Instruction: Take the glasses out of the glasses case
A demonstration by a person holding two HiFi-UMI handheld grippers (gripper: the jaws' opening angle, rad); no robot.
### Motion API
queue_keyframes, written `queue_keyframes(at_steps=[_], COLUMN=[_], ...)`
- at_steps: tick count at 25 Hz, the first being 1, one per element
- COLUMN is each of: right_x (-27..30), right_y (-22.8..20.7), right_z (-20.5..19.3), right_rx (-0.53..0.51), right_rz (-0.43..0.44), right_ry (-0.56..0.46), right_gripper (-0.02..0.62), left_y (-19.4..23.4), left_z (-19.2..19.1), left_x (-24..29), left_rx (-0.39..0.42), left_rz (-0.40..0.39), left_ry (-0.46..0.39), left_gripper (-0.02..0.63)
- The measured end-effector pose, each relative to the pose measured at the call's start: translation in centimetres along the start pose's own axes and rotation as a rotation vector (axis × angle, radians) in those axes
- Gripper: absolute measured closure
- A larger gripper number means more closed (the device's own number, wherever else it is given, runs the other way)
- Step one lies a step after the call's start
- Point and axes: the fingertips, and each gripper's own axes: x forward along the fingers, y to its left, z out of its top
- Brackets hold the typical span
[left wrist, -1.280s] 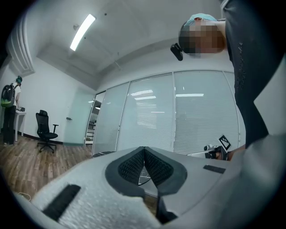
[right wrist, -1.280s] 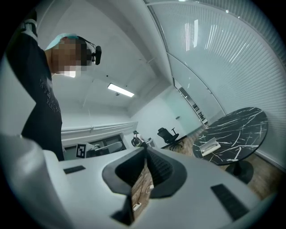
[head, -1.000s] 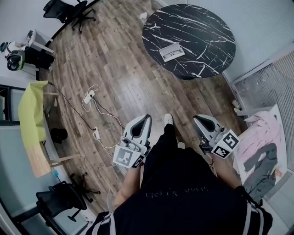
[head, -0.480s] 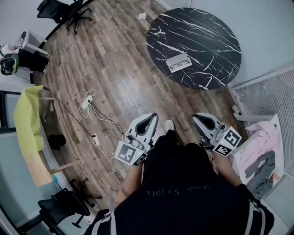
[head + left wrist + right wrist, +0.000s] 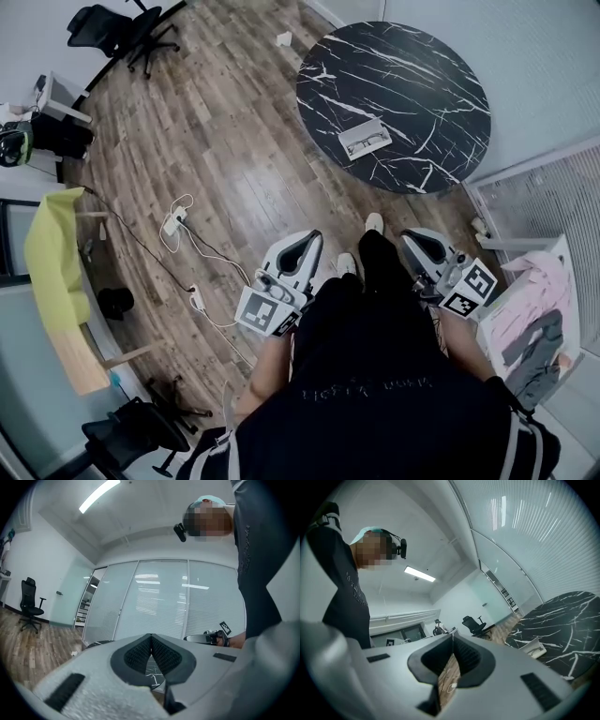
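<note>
On my feeds the left tongs [image 5: 302, 242] and right tongs [image 5: 416, 241] have pale grey, rounded shells, with black ribbed pads [image 5: 138, 654] set in a dark collar. Each carries a white cube printed with black square markers: the left cube [image 5: 262, 316] and the right cube [image 5: 469, 290]. The person holding them wears a black top [image 5: 375, 394] with faint lettering across the chest and white stripes [image 5: 229, 457] near its edges. I also see black trousers [image 5: 375, 258], pale shoes [image 5: 374, 222], a light teal cap [image 5: 209, 499] and a black head camera [image 5: 179, 531].
</note>
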Motion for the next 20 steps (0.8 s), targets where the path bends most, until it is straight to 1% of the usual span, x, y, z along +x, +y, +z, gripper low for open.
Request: queue_keyframes(at_steps=[5, 9, 12, 16, 20], right_x=[1.2, 2.1, 3.0, 4.0, 5.1], right_y=[-2.3, -4.2, -6.2, -9.0, -12.2], right_z=[0.0, 1.0, 1.4, 1.9, 3.0], right_rx=[0.008, -0.013, -0.019, 0.007, 0.019], right_rz=[0.007, -0.005, -0.011, 0.004, 0.012], right_ry=[0.005, 0.008, 0.024, 0.053, 0.057], right_gripper=[0.561, 0.561, 0.561, 0.561, 0.561], left_y=[1.2, 2.6, 3.1, 4.0, 5.0], left_z=[-0.1, 0.1, 0.2, 1.0, 0.5], left_x=[1.4, 3.1, 5.1, 8.2, 11.6], left_rx=[0.014, -0.002, 0.024, -0.037, -0.010], left_rz=[0.009, 0.037, 0.016, -0.018, -0.022], left_ry=[-0.002, 0.008, 0.029, -0.006, 0.046], left_gripper=[0.586, 0.586, 0.586, 0.586, 0.586])
